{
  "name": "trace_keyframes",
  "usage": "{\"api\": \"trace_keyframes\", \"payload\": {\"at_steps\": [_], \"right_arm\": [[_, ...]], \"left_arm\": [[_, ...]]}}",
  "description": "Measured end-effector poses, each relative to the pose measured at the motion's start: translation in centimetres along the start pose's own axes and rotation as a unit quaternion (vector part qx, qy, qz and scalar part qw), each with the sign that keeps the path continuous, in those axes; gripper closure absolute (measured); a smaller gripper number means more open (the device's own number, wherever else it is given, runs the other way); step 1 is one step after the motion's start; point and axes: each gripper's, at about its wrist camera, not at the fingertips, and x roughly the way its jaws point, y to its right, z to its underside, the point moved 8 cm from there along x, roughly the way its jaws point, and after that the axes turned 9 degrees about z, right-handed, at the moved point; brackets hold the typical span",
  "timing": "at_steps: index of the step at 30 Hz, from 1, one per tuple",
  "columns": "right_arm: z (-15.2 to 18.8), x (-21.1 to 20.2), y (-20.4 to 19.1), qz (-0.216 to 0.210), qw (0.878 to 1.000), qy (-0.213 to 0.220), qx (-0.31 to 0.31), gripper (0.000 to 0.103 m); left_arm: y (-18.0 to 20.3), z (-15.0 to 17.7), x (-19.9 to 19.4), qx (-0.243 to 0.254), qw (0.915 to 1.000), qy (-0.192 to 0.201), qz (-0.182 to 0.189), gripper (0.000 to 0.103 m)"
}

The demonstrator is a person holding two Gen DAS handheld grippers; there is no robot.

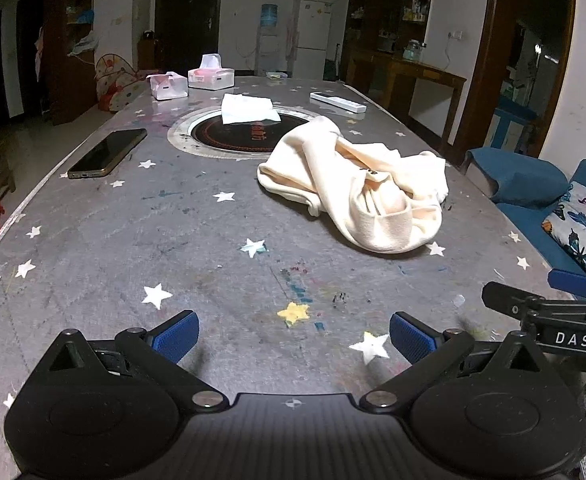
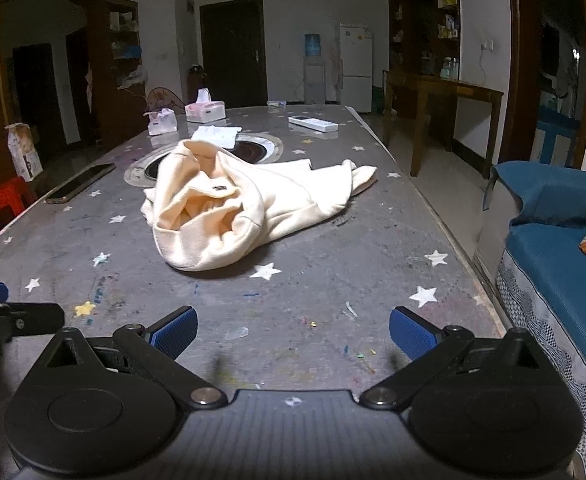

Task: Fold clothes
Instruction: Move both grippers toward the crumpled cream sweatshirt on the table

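Observation:
A cream garment (image 1: 357,184) lies crumpled in a heap on the grey star-patterned table (image 1: 133,248), right of centre; it also shows in the right wrist view (image 2: 229,208), with a sleeve stretched to the right. My left gripper (image 1: 293,336) is open and empty, low over the near part of the table, well short of the garment. My right gripper (image 2: 293,334) is open and empty too, near the front edge. The right gripper also shows at the right edge of the left wrist view (image 1: 549,308).
A phone (image 1: 109,152) lies at the left. A round inset hotplate (image 1: 249,132) holds a folded white cloth (image 1: 249,109). Tissue boxes (image 1: 211,74) and a white remote (image 1: 337,102) sit at the far end. A blue sofa (image 2: 561,256) stands beside the table's right edge.

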Motion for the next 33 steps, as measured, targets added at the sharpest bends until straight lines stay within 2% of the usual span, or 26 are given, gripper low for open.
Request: {"api": "trace_keyframes", "payload": {"at_steps": [12, 33], "right_arm": [[-0.1, -1.2, -0.7, -0.005, 1.000, 0.010, -0.004, 0.000], [-0.2, -0.3, -1.6, -0.015, 1.000, 0.001, -0.004, 0.000]], "left_arm": [[0.6, 0.1, -0.8, 0.000, 1.0000, 0.003, 0.002, 0.000], [0.6, -0.1, 0.5, 0.004, 0.9999, -0.009, 0.006, 0.000]]}}
